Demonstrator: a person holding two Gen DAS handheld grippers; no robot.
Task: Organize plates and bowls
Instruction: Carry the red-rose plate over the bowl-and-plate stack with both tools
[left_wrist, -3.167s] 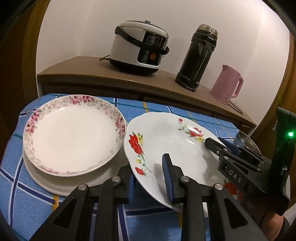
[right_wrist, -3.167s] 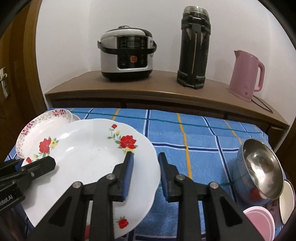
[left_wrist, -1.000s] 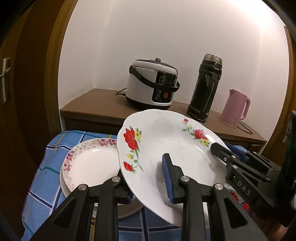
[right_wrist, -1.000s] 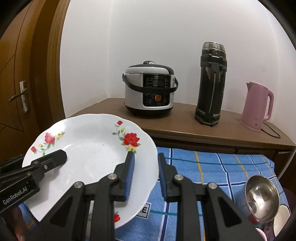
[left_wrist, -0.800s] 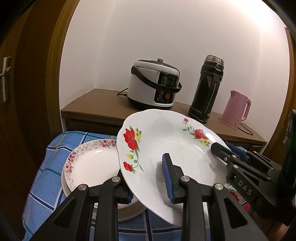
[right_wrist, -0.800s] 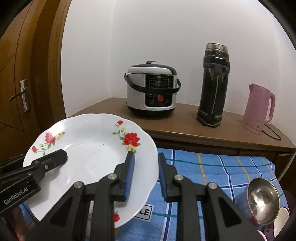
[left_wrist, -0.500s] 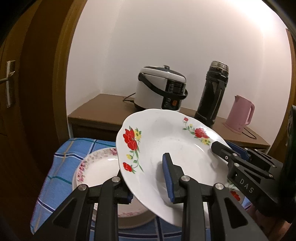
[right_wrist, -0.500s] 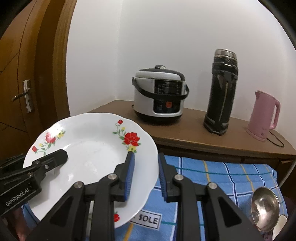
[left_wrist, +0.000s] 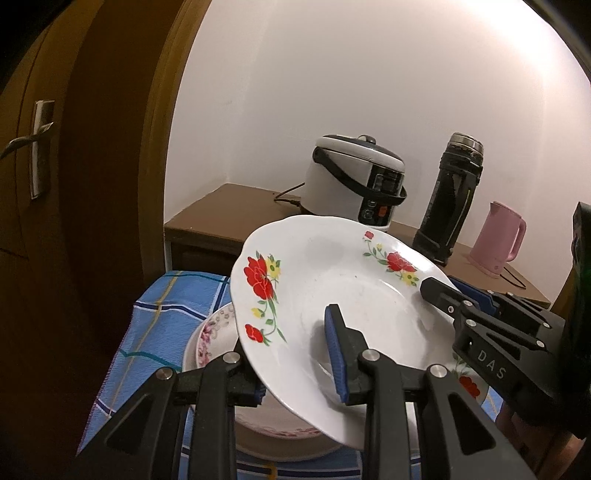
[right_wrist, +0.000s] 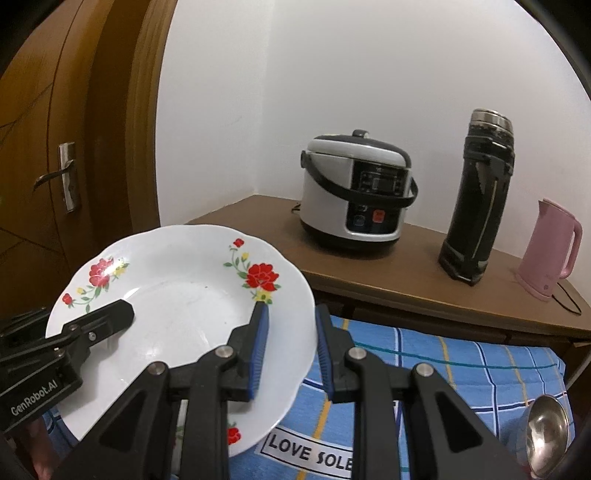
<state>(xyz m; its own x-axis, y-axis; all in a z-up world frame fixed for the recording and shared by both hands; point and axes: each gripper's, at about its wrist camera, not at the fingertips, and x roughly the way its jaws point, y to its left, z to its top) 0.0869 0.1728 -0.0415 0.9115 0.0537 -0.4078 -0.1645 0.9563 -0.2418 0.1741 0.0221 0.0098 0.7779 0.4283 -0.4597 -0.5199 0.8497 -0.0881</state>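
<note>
Jaws clamped both sides | red-flower plate (left_wrist: 332, 295) lifted higher | stack (left_wrist: 210, 332) now underneath

"DAS" is printed on the right gripper (left_wrist: 439, 295), at 4 o'clock in the left view. "GenRobot.AI" is on the left gripper (right_wrist: 110, 314) at 8 o'clock, and "LOVE SOLE" on the tablecloth (right_wrist: 461, 369) at 6 o'clock.

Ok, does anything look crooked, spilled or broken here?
Nothing is spilled or broken. The red-flower plate is tilted in the air, clamped at opposite rims by the left gripper and right gripper, above the plate stack.
</note>
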